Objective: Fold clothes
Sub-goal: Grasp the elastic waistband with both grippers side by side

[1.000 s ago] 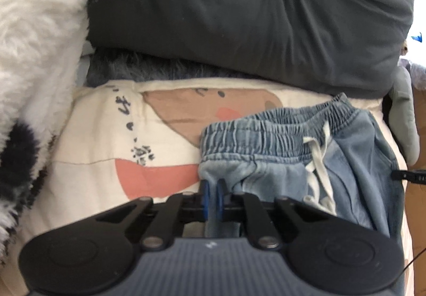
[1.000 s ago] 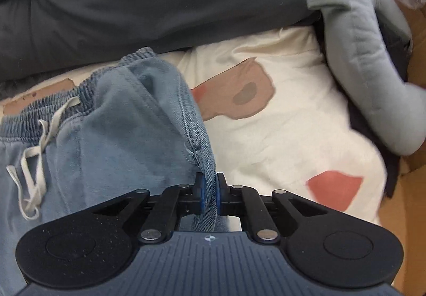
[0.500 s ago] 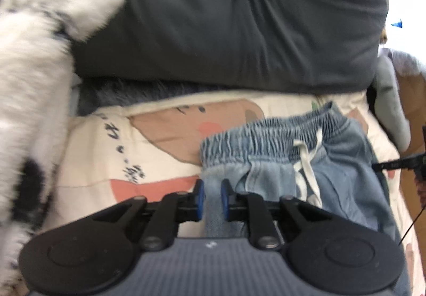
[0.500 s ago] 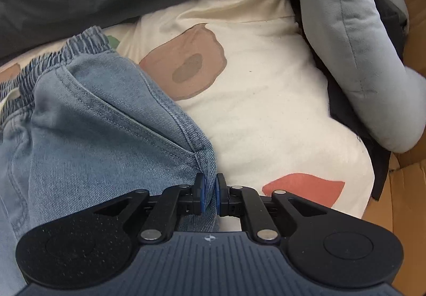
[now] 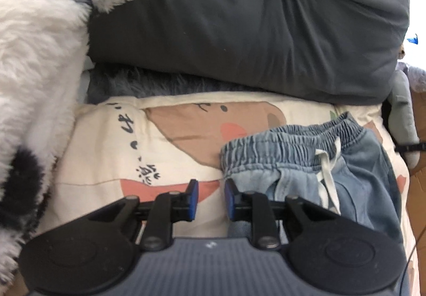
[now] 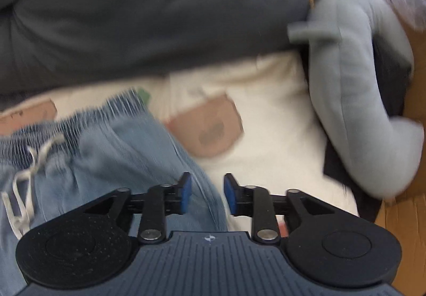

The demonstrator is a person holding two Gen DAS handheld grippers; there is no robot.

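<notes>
A dark grey duvet (image 5: 253, 24) lies bunched at the back of the printed cream bedsheet (image 5: 106, 141). On the sheet lie the denim shorts (image 5: 356, 184), soft and floppy; I'd pinch them at the thicker elastic waistband (image 5: 287, 146). The left gripper (image 5: 211, 198) and right gripper (image 6: 207, 193) are both opening, neither pressing on cloth.

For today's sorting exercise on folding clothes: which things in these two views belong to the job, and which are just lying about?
Part of the job:
- denim shorts
- left claw, opening, nothing between its pads
- right claw, opening, over the shorts' edge

Lying about:
- patterned cream sheet
- dark grey duvet
- white and black fluffy blanket
- grey plush toy
</notes>
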